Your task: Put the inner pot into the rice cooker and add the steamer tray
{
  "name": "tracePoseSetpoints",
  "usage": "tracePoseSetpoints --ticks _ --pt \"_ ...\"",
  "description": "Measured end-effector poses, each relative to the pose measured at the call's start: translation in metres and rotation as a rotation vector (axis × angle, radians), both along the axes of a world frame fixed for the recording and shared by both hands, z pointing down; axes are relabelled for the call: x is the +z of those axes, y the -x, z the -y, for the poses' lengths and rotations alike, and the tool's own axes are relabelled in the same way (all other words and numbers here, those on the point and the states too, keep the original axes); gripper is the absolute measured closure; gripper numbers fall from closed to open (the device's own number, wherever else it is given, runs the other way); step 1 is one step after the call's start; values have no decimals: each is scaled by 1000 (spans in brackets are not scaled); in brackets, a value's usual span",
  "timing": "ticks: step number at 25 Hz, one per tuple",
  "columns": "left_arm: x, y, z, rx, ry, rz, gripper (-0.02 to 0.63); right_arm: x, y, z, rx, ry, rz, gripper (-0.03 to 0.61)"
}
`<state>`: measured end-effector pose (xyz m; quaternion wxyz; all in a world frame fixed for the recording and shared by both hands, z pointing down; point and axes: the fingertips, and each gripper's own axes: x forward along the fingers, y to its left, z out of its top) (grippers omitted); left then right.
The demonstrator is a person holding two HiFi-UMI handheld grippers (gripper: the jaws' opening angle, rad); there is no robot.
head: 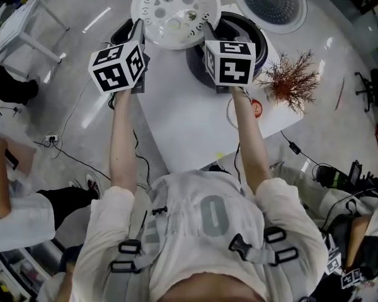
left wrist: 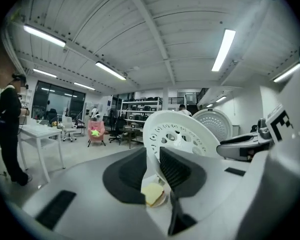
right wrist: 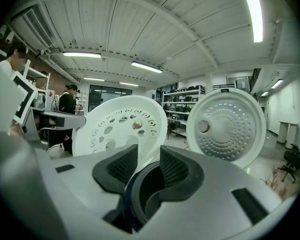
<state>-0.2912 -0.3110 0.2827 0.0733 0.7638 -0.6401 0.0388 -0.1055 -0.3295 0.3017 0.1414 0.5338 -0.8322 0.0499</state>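
I hold the white perforated steamer tray [head: 171,10] in the air between both grippers. My left gripper [head: 138,26] is shut on its left rim, my right gripper [head: 209,30] on its right rim. The dark round rice cooker [head: 234,38] stands on the table just below and right of the tray, its lid [head: 269,2] swung open behind. In the left gripper view the jaws [left wrist: 154,156] pinch the tray's [left wrist: 177,134] edge. In the right gripper view the tray [right wrist: 121,126] is pinched too [right wrist: 145,159], with the cooker's dark opening [right wrist: 147,191] beneath. What sits inside the cooker is hidden.
The white table [head: 183,118] carries a reddish dried plant [head: 293,77] and a small plate with a red item [head: 255,108] at its right. Cables lie on the floor. A seated person [head: 12,200] is at the left, another person's legs [head: 359,225] at the right.
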Motion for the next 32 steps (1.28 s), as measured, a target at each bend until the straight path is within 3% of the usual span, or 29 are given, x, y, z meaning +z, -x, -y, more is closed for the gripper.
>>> tracePoseSetpoints --ticks 6,11,17,22,29,31,32 --pt "-18 -79 17 124 -2 31 522 -14 -79 -1 109 16 -8 433" --pt "5 -136 21 207 56 83 522 11 -134 -12 177 76 -3 431" --pt "48 -180 37 235 145 132 522 57 -176 -3 194 163 4 430" --pt "87 -190 44 242 227 161 520 93 -185 -1 189 223 -5 428" --pt "115 -189 48 230 282 195 520 122 -182 1 181 268 -31 420" --pt "118 -192 51 229 294 199 521 124 -183 3 174 262 -87 424" --pt "120 -194 53 230 298 209 522 125 -183 4 170 250 -142 459"
